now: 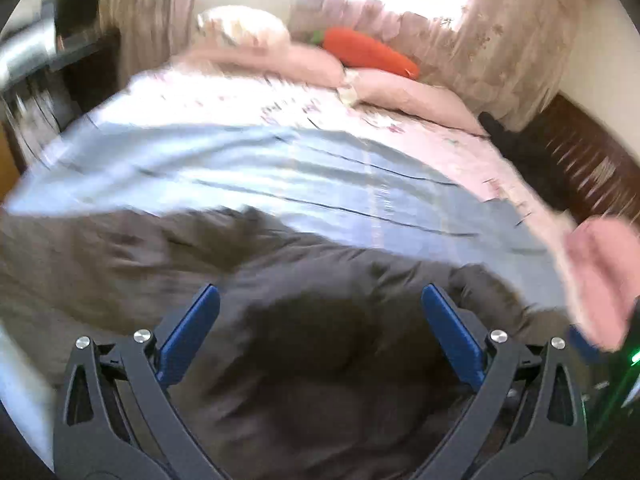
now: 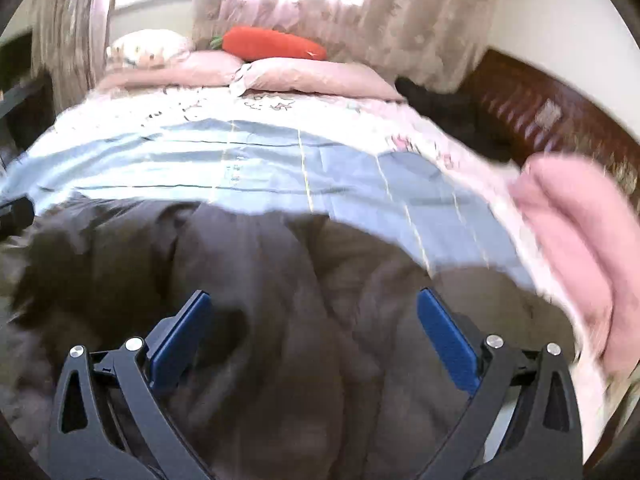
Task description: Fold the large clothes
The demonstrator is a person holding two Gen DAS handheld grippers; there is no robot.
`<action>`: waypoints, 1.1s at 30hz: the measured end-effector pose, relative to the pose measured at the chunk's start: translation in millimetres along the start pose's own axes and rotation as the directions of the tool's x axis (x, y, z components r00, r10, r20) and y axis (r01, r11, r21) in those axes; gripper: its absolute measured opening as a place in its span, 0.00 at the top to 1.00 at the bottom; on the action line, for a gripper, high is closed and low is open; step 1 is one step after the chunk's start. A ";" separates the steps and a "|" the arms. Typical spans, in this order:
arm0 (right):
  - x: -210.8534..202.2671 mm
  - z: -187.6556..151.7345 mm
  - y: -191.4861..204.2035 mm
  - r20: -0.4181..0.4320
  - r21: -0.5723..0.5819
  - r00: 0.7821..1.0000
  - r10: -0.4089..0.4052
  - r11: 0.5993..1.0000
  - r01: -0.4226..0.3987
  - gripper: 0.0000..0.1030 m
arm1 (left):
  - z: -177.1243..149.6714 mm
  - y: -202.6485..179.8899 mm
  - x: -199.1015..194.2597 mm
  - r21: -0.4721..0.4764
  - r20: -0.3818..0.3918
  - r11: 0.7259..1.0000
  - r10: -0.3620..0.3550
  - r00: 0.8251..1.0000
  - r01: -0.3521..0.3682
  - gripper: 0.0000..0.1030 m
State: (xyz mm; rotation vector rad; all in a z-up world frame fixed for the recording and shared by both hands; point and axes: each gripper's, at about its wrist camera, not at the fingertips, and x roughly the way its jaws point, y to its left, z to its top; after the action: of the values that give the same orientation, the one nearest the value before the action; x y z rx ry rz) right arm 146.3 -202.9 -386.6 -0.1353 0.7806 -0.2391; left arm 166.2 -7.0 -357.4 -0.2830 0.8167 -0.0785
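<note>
Item: dark brown garment point(image 1: 304, 344), large and rumpled. We are seeing it lying across the near edge of the bed point(image 1: 472, 148), heaped in soft folds, its far hem resting on the light blue sheet point(image 1: 280, 168).

Item: left gripper point(image 1: 320, 308). We are holding it over the middle of the garment with its blue fingers point(image 1: 192, 332) spread wide apart, nothing caught between them; whether the tips are touching the cloth we cannot tell through the blur.

Item: right gripper point(image 2: 314, 312). We are holding it over the garment too, fingers point(image 2: 444, 340) likewise parted and gripping nothing.

Item: light blue sheet, thin dark and pale lines running across it, spreading over the middle of the bed, beyond the garment.

Item: pink folded cloth point(image 2: 576, 240), sitting at the bed's right edge, just beside the sheet.

Item: pink pillows point(image 2: 320, 76), lying along the far edge of the bed, with an orange carrot plush point(image 2: 272, 44) resting on top of them.

Item: curtains point(image 2: 420, 20), hanging behind the pillows, bright light showing between them.

Item: dark wooden bed frame point(image 2: 560, 112), running along the right side.
</note>
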 end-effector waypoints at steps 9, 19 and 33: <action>90.0 39.1 31.1 -0.011 0.036 0.999 0.050 0.998 -0.050 0.01 | 11.0 4.3 124.8 0.035 -0.019 0.995 0.094 0.995 -0.093 0.02; 170.5 23.9 22.5 0.028 0.264 0.969 0.246 0.933 -0.245 0.01 | 11.1 15.4 189.3 0.038 0.086 0.997 0.069 0.994 -0.072 0.02; 169.4 31.8 29.9 -0.083 0.236 0.981 0.178 0.959 -0.154 0.01 | 66.0 55.8 60.7 -0.078 -0.052 0.991 0.103 0.993 -0.107 0.02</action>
State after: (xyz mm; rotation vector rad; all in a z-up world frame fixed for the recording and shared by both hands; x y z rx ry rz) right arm 289.8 -217.5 -485.5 0.1615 0.8564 -0.1754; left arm 253.6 50.2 -373.0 -0.3150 0.8825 0.0467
